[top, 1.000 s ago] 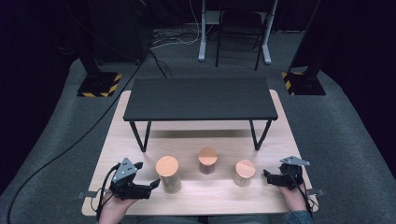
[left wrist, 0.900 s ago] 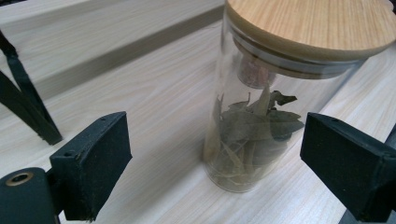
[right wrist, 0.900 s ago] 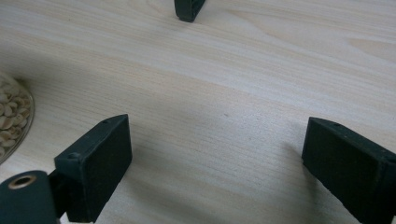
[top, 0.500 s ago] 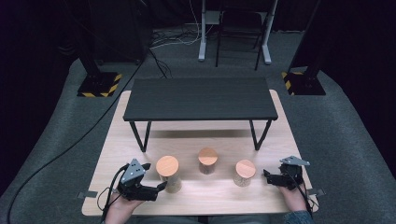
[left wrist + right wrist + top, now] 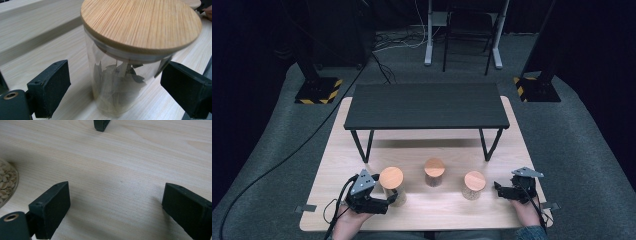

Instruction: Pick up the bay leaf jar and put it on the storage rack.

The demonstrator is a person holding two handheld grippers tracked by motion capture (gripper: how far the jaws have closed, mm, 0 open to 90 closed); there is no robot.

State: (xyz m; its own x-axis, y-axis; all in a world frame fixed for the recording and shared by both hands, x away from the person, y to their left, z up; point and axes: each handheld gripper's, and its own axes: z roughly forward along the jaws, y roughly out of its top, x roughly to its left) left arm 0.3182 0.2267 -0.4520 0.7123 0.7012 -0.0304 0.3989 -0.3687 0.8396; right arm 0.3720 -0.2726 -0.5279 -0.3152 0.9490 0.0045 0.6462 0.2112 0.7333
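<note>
Three glass jars with bamboo lids stand in a row on the pale wooden board [image 5: 422, 207]. The left jar [image 5: 391, 180] holds dried leaves. My left gripper [image 5: 391, 199] lies level beside it, and this jar [image 5: 125, 75] stands between its open jaws, with a gap at each pad [image 5: 50, 92]. The middle jar [image 5: 434, 171] stands apart. The right jar [image 5: 474, 184] holds peanuts; its edge [image 5: 7, 182] appears at the left of the right gripper view. My right gripper [image 5: 498, 189] rests to that jar's right, open over bare wood [image 5: 115, 202].
A low black table [image 5: 424, 105] on thin legs stands at the back of the board; one foot [image 5: 101, 125] appears ahead of the right gripper. Grey carpet surrounds the board. A black cable [image 5: 287, 160] runs off to the left.
My left gripper has slid right toward the left jar, and its jaws now flank the jar. The right gripper has kept still.
</note>
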